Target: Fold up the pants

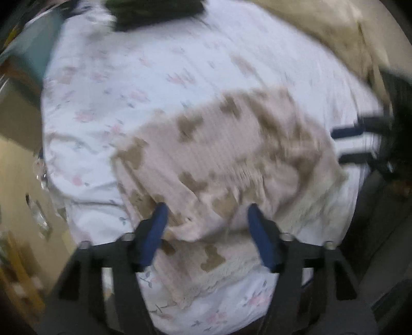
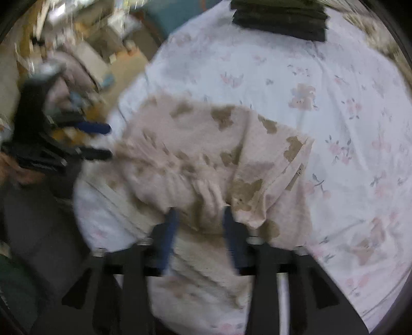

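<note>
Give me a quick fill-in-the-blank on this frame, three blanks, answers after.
1. The pink pants lie on a sheet printed with ____.
2. The left gripper has its jaws ____.
3. The dark folded stack sits at the ____ end of the bed from the right gripper.

Answers: flowers; open; far

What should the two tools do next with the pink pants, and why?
Probably bring both tools down and close them on the near edge of the pants. The left tool and right tool both look open, holding nothing, and the pants lie bunched on the flowery sheet. Gripping that edge would let them be lifted over into a fold.
</note>
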A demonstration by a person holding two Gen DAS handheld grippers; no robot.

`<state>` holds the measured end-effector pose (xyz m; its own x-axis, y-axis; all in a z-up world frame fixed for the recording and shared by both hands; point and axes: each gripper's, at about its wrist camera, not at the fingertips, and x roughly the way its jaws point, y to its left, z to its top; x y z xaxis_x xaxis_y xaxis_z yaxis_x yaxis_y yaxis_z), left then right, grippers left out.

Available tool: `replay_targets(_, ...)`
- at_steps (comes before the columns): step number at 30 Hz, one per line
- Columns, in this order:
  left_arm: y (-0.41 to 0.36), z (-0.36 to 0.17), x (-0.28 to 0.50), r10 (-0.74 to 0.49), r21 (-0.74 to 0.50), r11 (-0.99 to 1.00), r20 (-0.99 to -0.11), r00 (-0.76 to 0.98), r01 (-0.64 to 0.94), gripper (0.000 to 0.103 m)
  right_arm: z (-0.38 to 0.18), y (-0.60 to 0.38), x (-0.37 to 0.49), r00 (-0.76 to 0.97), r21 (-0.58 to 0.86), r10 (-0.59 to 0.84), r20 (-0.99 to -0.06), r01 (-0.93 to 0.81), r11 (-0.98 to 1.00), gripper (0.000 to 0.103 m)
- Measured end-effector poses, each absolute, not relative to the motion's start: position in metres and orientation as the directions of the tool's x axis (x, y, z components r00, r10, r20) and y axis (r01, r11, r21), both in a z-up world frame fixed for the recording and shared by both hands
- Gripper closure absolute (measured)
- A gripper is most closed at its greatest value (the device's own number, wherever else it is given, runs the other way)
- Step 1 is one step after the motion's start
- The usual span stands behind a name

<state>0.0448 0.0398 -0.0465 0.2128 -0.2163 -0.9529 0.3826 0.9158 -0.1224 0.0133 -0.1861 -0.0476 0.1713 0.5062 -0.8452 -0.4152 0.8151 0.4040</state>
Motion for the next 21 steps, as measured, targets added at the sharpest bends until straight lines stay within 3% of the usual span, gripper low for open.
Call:
replay_targets(4, 0.05, -0.051, 0.066, -0.171, -0.109, 0.971, -0.937, 0.306, 0.211, 0.034, -0.044, -0.188, 0.045, 0.268, 0.465, 0.545, -0.794, -0.309, 0.829, 0.04)
replay_targets(9, 0.037, -0.1, 0.088, -0.193, -0.174, 0.975, -0.972, 0.132, 0.139, 0.036, -0.084, -0.16, 0.071, 0.14, 0.482, 0.518, -0.844, -0.226, 0.846, 0.041)
replay_targets(13, 0.024, -0.109, 0.088, -0.217, -0.2, 0.968, -0.971, 0.102, 0.153, 0.036, -0.108, -0.143, 0.074, 0.074, 0.468, 0.496, -0.865, -0.236, 0.852, 0.041)
replay_targets(17, 0.02, -0.11, 0.083, -0.337, -0.331, 0.932, -0.941, 0.02, 0.149, 0.036, -0.12, -0.146, 0.065, 0.0, 0.585, 0.598, -0.802, -0.206, 0.784, 0.041)
replay_targets(21, 0.024, -0.1, 0.065, -0.384, -0.382, 0.904, -0.923, -0.027, 0.193, 0.037, -0.105, -0.142, 0.04, -0.076, 0.632, 0.645, -0.76, -0.321, 0.706, 0.042)
